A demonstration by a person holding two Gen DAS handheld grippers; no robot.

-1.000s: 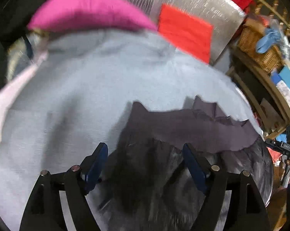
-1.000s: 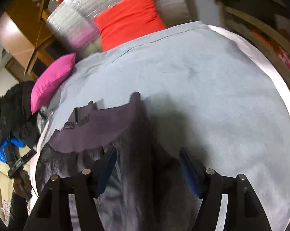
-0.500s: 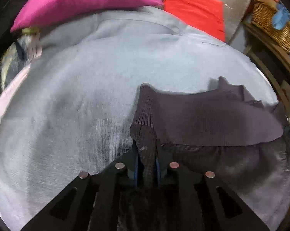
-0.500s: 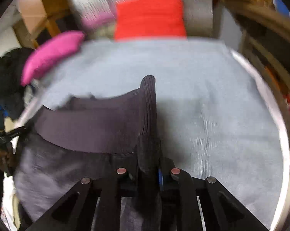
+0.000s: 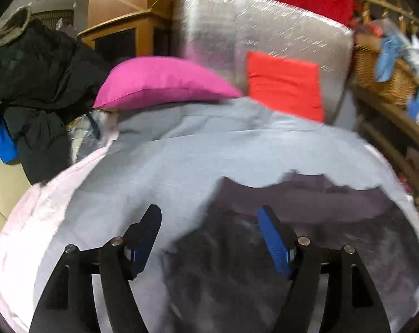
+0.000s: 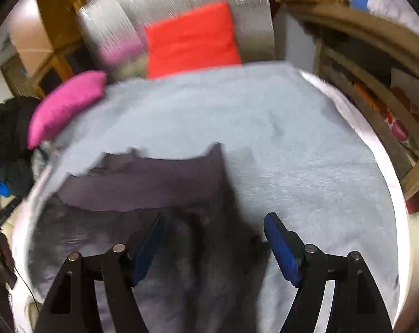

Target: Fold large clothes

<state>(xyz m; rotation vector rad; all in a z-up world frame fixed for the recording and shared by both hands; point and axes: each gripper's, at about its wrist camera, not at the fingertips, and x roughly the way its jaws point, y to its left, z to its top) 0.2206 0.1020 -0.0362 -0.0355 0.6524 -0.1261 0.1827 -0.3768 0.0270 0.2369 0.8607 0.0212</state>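
A dark purple-grey garment (image 5: 306, 222) lies on the light grey cover (image 5: 209, 161), its ribbed band folded over the darker body. My left gripper (image 5: 209, 230) is open and empty above the garment's left edge. In the right wrist view the same garment (image 6: 153, 183) lies left of centre on the cover (image 6: 292, 144). My right gripper (image 6: 213, 236) is open and empty above the garment's right edge. Both views are blurred by motion.
A pink cushion (image 5: 159, 83) and a red cushion (image 5: 284, 86) sit at the far edge against a silver panel (image 5: 265, 27). Dark clothes (image 5: 34, 83) are piled at the left. A wicker basket (image 5: 381, 75) and wooden shelves (image 6: 376, 88) stand at the right.
Half a second ago both grippers were shut on the garment's ribbed edge. Both have since opened, let go and drawn back, and the garment lies flat.
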